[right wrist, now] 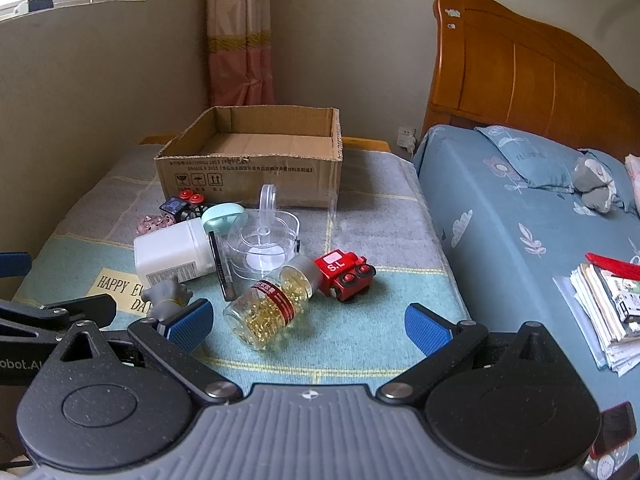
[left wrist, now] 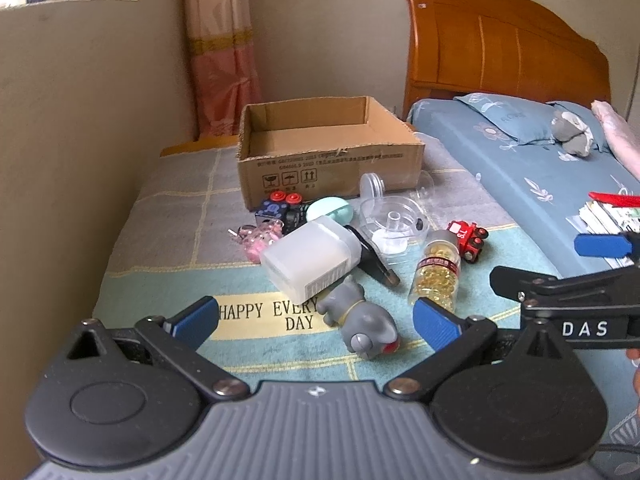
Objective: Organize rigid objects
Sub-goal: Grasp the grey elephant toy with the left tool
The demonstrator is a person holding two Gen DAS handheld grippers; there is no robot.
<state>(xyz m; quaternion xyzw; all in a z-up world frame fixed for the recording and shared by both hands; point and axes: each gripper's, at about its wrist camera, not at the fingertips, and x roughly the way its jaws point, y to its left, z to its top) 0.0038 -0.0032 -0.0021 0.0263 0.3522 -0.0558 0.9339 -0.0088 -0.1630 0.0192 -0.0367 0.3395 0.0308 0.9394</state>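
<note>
An open cardboard box (left wrist: 328,168) (right wrist: 248,178) stands at the back of a cloth-covered table. In front lie a white plastic jar (left wrist: 310,258) (right wrist: 172,254), a grey elephant toy (left wrist: 362,326) (right wrist: 166,294), a capsule bottle (left wrist: 436,274) (right wrist: 272,306), a red toy train (left wrist: 468,240) (right wrist: 346,274), a clear plastic container (left wrist: 394,220) (right wrist: 264,246), a mint case (left wrist: 330,210) (right wrist: 222,216), dark dice (left wrist: 280,210) and a pink pig (left wrist: 258,238). My left gripper (left wrist: 316,322) is open around the elephant. My right gripper (right wrist: 308,326) is open, just short of the capsule bottle.
A bed (right wrist: 520,220) with blue sheets and a wooden headboard (left wrist: 500,52) lies to the right, with a stack of papers (right wrist: 608,304) on it. A wall and a curtain (left wrist: 224,52) stand behind the table. A black pen-like tool (left wrist: 374,258) lies by the jar.
</note>
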